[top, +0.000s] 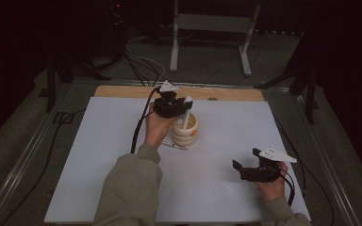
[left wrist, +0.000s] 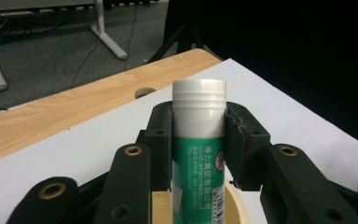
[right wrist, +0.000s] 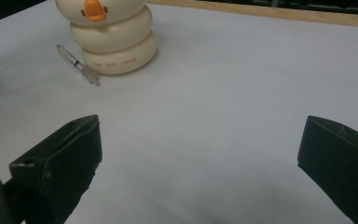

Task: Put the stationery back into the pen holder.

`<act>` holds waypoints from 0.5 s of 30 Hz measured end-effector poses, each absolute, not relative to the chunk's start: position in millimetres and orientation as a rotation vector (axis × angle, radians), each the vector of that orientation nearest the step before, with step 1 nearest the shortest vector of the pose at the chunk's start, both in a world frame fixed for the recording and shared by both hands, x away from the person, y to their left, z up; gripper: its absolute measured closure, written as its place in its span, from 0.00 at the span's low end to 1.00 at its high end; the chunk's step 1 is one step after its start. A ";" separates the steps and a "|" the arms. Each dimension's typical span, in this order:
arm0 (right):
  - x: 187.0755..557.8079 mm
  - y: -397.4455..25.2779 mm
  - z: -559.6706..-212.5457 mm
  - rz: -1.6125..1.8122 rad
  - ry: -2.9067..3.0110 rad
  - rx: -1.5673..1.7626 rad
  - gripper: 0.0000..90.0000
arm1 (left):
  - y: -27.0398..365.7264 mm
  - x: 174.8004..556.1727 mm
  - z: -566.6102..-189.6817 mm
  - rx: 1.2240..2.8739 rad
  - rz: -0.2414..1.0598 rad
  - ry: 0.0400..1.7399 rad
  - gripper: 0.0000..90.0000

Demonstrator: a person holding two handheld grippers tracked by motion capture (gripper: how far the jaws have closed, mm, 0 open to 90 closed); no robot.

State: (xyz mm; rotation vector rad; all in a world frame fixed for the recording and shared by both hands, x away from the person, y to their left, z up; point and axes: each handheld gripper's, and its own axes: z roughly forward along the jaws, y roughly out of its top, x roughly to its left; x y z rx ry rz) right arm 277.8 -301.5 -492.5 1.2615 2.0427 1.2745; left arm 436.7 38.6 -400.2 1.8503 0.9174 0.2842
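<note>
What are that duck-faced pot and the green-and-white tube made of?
The duck-faced pot looks like smooth cream ceramic or glossy plastic; its soft sheen leaves that open. The tube, clamped in the left tongs, seems plastic: a matte white ribbed cap over a printed green label.

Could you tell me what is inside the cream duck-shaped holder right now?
The green-and-white tube stands in the duck-shaped holder, its white cap end up, clamped by the left gripper. Its lower end and the holder's bottom are hidden by the rim and jaws.
</note>
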 end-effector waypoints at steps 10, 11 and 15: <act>277.7 -300.9 -492.8 1.271 2.047 1.262 0.00 | 37.2 437.3 -402.2 1.850 0.279 0.915 0.73; 277.7 -300.9 -492.8 1.272 2.047 1.262 0.00 | 36.8 437.5 -402.6 1.851 0.279 0.914 0.73; 277.8 -301.0 -492.9 1.271 2.048 1.261 0.00 | 34.6 438.6 -405.4 1.856 0.278 0.914 0.73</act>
